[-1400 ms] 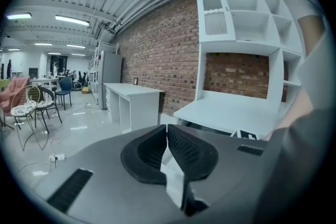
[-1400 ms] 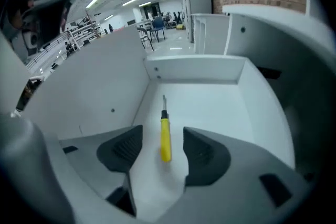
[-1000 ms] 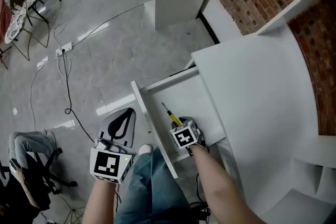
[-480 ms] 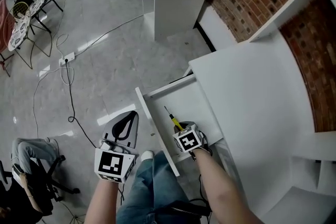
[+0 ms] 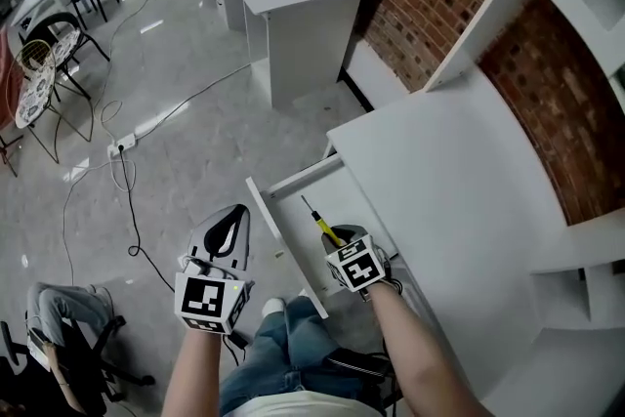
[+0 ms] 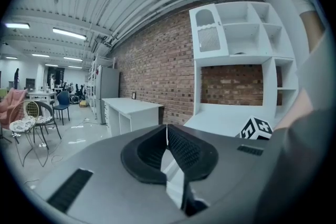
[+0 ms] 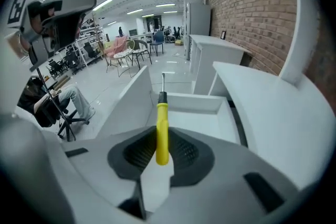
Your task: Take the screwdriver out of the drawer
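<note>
Right gripper view: yellow-handled screwdriver [image 7: 162, 134]

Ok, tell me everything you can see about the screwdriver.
The screwdriver has a yellow handle, plastic by the look of it, then a short black collar and a thin bare metal shaft. The right gripper is shut on the butt end of the handle, clamping it from both sides. The shaft points straight away from the gripper, out over the open white drawer. Nothing but the gripper appears to touch it. The tip is too small to tell its type.
</note>
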A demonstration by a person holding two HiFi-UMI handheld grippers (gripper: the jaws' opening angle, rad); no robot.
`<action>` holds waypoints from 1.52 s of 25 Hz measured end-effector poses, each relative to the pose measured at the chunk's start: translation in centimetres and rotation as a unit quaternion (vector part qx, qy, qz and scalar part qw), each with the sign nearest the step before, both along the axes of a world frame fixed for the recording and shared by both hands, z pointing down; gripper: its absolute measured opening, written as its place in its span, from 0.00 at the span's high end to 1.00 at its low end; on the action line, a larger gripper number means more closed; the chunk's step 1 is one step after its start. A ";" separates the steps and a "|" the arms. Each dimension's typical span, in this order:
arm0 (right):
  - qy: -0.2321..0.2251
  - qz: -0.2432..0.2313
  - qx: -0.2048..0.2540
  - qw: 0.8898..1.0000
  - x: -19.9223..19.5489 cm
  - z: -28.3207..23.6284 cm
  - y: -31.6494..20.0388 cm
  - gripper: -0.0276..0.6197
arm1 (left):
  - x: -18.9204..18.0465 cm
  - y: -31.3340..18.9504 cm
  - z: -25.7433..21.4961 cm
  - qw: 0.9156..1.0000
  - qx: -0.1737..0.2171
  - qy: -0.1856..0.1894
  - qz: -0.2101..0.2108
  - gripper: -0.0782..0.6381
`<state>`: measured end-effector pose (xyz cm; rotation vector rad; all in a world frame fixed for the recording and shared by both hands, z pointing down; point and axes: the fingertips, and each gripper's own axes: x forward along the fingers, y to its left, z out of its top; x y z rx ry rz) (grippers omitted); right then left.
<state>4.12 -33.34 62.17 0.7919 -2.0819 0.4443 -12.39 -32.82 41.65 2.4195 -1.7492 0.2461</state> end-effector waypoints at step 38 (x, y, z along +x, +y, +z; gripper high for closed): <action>0.059 0.204 0.051 0.976 20.9 -3.7 -8.4 0.83 | 8.2 -4.8 0.1 0.998 -0.022 -0.012 0.064 0.87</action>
